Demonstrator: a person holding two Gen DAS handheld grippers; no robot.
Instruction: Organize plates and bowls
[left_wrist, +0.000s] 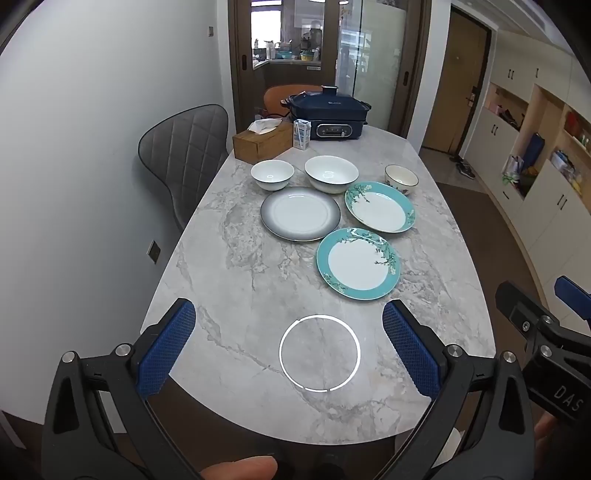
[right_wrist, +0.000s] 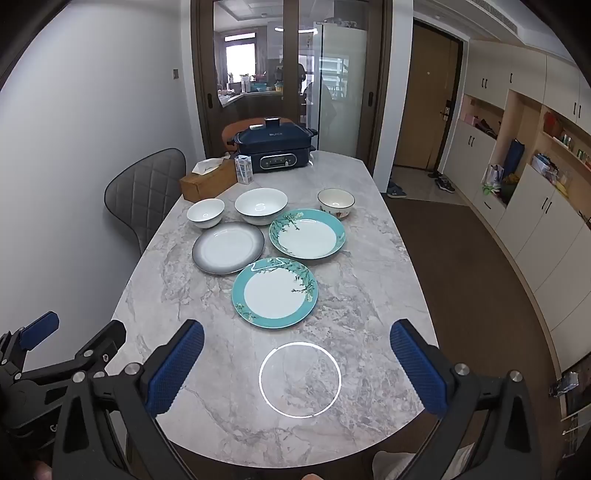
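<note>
The left gripper (left_wrist: 288, 345) is tilted steeply downward, its jaws spread as wide as they go, with nothing between the blue ribbed pads (left_wrist: 168, 350). A fingertip (left_wrist: 240, 468) of the person's hand curls up at the bottom edge of the left wrist view, beneath the black frame. The right gripper (right_wrist: 297, 371) is pitched down at much the same slant, jaws likewise fully apart and holding nothing, its blue pads (right_wrist: 175, 369) facing each other across a wide gap. The two tools sit side by side, close together: each shows at the edge of the other's view, the left one low on the left of the right wrist view.
</note>
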